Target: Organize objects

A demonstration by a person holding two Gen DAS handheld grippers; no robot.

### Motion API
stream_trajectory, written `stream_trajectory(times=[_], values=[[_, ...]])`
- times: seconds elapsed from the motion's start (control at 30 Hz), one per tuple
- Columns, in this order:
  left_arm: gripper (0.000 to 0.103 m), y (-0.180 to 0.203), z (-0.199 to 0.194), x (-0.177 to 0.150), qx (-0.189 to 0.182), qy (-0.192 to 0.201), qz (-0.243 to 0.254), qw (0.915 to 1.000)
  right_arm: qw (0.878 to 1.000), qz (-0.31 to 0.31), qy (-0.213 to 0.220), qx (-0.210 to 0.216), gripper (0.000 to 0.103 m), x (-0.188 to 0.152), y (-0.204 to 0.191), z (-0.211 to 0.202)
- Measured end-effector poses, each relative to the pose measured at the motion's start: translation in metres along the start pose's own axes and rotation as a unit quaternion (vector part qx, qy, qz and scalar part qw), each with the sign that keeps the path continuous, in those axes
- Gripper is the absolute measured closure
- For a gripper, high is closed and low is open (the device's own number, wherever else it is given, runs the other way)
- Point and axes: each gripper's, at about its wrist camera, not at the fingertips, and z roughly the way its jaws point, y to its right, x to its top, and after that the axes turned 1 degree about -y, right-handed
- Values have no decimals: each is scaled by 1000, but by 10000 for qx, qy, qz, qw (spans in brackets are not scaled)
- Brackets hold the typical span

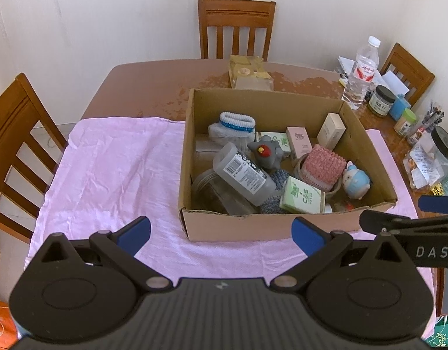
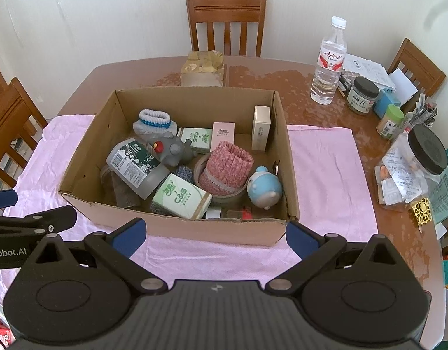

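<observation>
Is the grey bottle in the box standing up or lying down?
Lying down. The grey bottle rests tilted on its side across other items inside the cardboard box.

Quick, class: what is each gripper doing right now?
Left gripper: open, holding nothing, short of the box.
Right gripper: open, holding nothing, also short of the box.

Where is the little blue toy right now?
In both views the blue toy lies in the box's near right corner, beside the pink knit, close to the right wall.
</observation>
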Motion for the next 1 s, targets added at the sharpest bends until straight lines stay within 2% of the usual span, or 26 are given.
stream_trajectory(times=[1.0], values=[[1,7,2,6,84,-117,129,9998,10000,47,-1,-6,0,7,7,2]])
